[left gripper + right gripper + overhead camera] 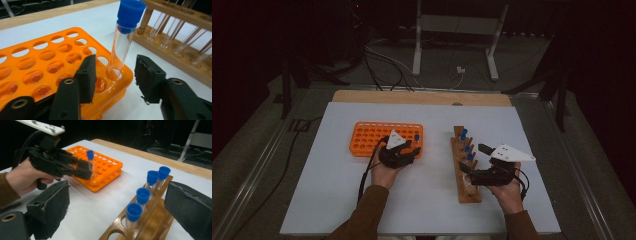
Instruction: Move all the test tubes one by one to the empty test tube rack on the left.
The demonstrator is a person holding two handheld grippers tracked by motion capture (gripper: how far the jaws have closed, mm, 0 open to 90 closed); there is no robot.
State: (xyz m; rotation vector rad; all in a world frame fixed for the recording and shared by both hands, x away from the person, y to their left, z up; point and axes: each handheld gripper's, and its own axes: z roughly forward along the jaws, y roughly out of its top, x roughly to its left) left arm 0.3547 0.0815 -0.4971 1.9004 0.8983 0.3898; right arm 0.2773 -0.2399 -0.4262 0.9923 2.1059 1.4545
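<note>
Tube: clear test tube [120, 47] with a blue cap, standing in a corner hole of the orange rack [37, 62], centre of the left gripper view, leaning a touch to the upper right of that frame.
Tube elsewhere: high view has its blue cap at the rack's right end, centre of frame [416, 136]; right gripper view has it upper centre-left [91, 162].
Left gripper: [113, 75] right on the tube, fingers [87, 75] spread, one on each side of the glass and neither touching it, in the lower half of its own view.
Left gripper, from above: [408, 150] at the rack's near right corner, hand under it, centre-left of frame.
Orange rack: flat on the white counter [362, 195], left of centre in the high view [372, 137]; most holes open.
Wooden rack: [464, 170] right of centre in the high view, running up and down the frame, well apart from the orange one.
Wooden rack load: four blue-capped tubes [143, 195] in a row, middle right of the right gripper view.
Right gripper: [472, 162] at the wooden rack's right side in the high view, fingers [50, 207] wide apart, holding nothing, with the wooden rack [147, 225] between them in its own view.
</note>
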